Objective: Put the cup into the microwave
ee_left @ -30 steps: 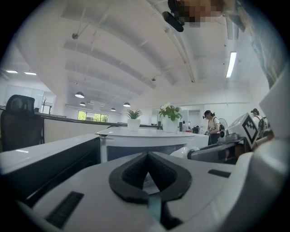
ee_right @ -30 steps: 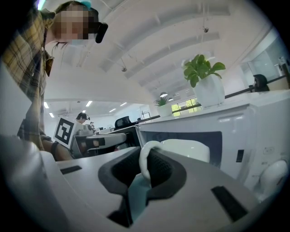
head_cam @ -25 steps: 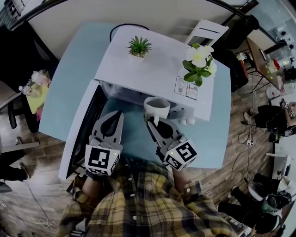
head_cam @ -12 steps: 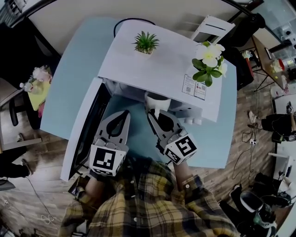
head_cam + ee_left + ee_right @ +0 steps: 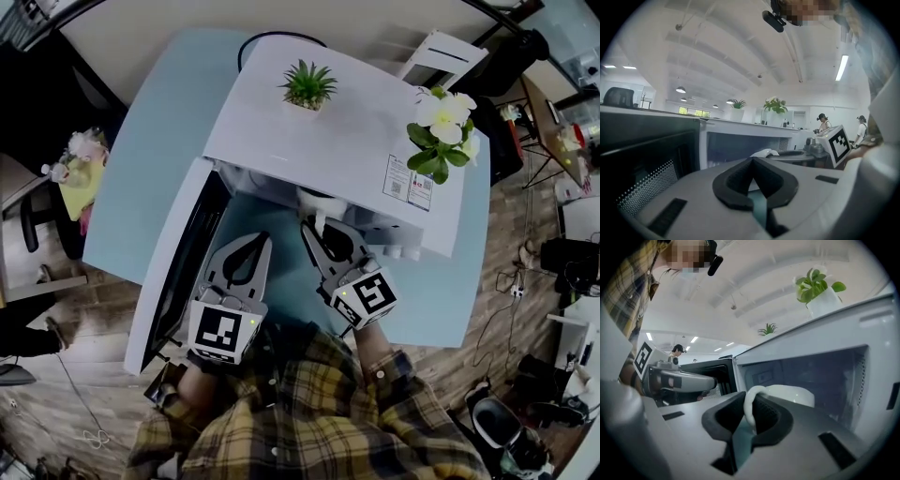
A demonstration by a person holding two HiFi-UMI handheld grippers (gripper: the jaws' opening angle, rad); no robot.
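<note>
The white microwave (image 5: 319,122) stands on the light blue table with its door (image 5: 173,267) swung open to the left. My right gripper (image 5: 317,225) is shut on the handle of the white cup (image 5: 317,197). The cup sits at the mouth of the cavity, mostly hidden under the microwave's top edge. In the right gripper view the handle is pinched between the pads (image 5: 761,416), and the cup body (image 5: 790,397) is just ahead, in front of the dark cavity (image 5: 820,373). My left gripper (image 5: 255,240) is shut and empty, beside the door.
A small succulent (image 5: 307,86) and a white-flowered plant (image 5: 441,127) stand on the microwave's top. The table (image 5: 155,159) extends left and behind. A white stool (image 5: 441,56) is at the back; a chair (image 5: 33,234) and floor clutter are at the left.
My right gripper has carried the cup forward and a little down, so it is now largely under the microwave's top edge. The left gripper has barely shifted.
</note>
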